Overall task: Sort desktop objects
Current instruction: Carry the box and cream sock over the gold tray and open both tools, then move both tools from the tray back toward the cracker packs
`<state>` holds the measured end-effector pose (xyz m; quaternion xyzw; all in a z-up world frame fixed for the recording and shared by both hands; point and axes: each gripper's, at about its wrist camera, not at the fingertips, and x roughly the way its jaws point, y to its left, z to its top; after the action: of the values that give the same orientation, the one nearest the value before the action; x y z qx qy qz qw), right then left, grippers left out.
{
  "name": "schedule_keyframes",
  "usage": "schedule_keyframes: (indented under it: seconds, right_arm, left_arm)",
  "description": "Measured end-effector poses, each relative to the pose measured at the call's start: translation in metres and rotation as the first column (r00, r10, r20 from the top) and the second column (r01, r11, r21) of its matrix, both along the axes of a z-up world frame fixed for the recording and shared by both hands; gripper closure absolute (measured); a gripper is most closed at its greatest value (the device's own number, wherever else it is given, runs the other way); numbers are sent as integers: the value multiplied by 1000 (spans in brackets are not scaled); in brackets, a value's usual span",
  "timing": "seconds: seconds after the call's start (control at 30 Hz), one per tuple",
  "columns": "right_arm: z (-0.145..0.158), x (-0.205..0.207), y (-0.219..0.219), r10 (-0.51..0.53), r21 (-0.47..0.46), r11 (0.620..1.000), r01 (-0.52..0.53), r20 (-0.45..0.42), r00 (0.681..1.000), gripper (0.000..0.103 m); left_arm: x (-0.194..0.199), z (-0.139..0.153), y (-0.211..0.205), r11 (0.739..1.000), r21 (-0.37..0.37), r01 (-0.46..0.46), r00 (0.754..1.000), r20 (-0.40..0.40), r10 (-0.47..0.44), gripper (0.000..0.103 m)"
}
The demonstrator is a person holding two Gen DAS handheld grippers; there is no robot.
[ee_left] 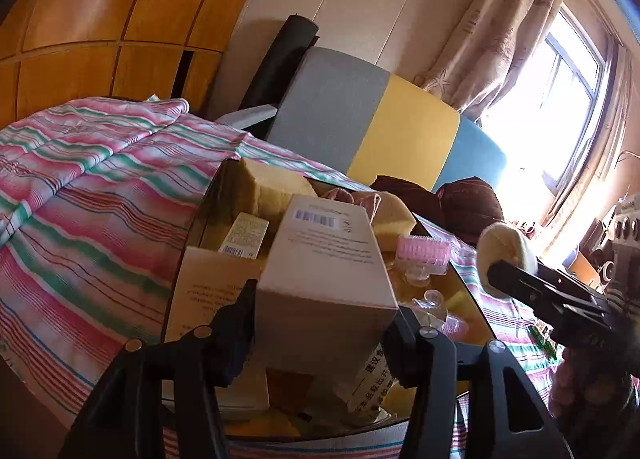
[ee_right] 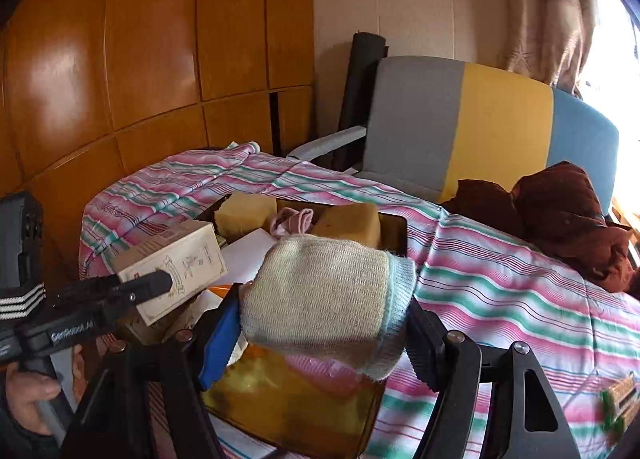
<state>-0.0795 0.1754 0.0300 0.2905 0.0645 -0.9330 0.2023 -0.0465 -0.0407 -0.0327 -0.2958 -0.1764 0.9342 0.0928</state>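
We hold 2 tongs over a brown tray on a striped cloth. Our left tongs clamp a white box, raised above the tray's near-left side. Our right tongs pinch a cream mitt over the tray's near edge. Beyond both tips lie 2 sponges and a pink brush. To do this well, we judge each item should go down level into a free gap, 1 at a time, grip firm until it rests.

bedsheet pink-green-white stripes | chair grey-yellow-blue | mitt beige
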Motion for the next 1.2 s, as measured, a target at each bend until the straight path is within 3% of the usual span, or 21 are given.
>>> schedule_keyframes:
  seconds: [0.13, 0.4, 0.5, 0.63, 0.97, 1.2]
  right_arm:
    - [-16, -31, -20, 17, 27, 999, -18, 57, 998, 30]
    - [-40, -66, -36, 28, 18, 999, -31, 171, 985, 27]
    - [-37, -64, -31, 19, 2, 1000, -19, 156, 988, 21]
    - [-30, -56, -19, -6, -35, 999, 11, 130, 991, 21]
    - [-15, 0, 64, -175, -179, 966, 188, 86, 981, 21]
    - [-34, 37, 153, -373, -208, 894, 396, 142, 917, 21]
  left_arm:
    - [7, -2, -1, 1000, -21, -7, 1000, -13, 7, 42]
    - [22, 8, -20, 999, 19, -38, 995, -92, 39, 37]
    - [29, 16, -21, 999, 11, -33, 989, -142, 34, 36]
    - [23, 12, -13, 1000, 11, 17, 993, -115, -16, 36]
    - [13, -1, 15, 996, 5, 88, 996, -22, -88, 36]
    - [29, 10, 20, 997, -42, 72, 996, -58, -74, 36]
